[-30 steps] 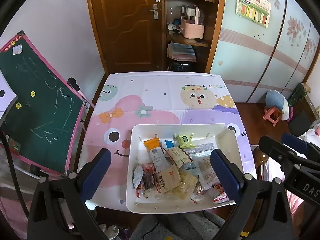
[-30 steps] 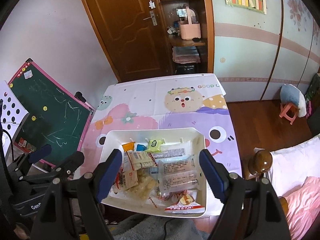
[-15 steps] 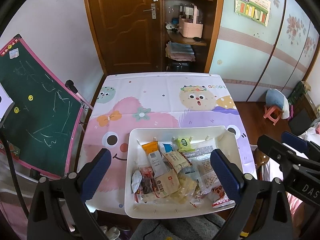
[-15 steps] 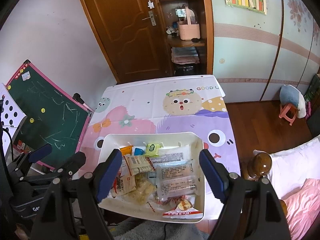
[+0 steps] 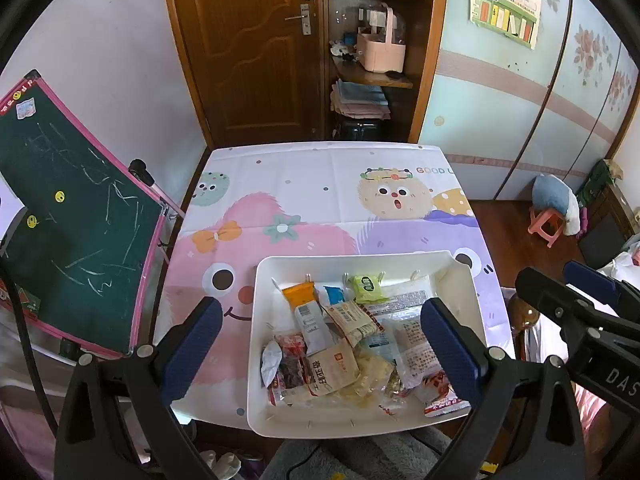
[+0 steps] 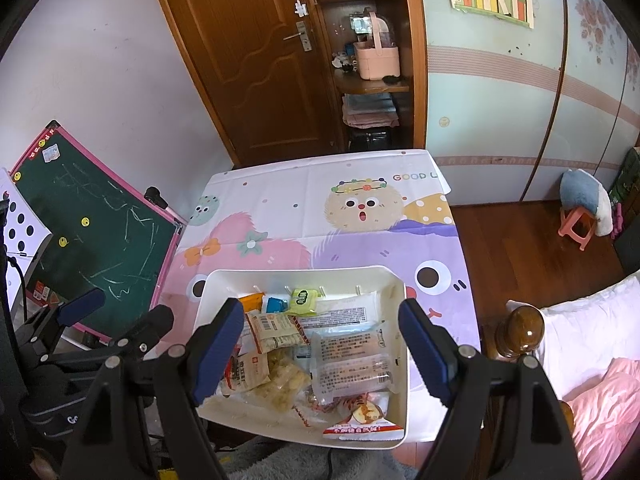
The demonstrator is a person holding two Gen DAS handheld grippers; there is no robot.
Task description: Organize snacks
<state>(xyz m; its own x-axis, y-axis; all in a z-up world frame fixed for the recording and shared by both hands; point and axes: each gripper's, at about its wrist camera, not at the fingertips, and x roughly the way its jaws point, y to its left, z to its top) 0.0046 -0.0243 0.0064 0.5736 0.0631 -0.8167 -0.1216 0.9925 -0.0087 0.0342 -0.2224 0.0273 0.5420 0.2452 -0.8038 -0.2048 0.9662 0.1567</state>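
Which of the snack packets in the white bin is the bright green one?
The small square packet lying at the far end of the white bin, right of a blue packet and an orange one. It alone is lime green; the others are mostly clear, beige or red.

Bright even daylight, sharp, fisheye-warped edges, perhaps faint glare

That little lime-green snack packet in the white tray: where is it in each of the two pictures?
Left wrist view: green packet lies at the tray's far edge, right of the blue packet.
Right wrist view: same packet, upper middle of the tray, again right of the blue one.
Shared landmark: the white tray on the cartoon tablecloth.
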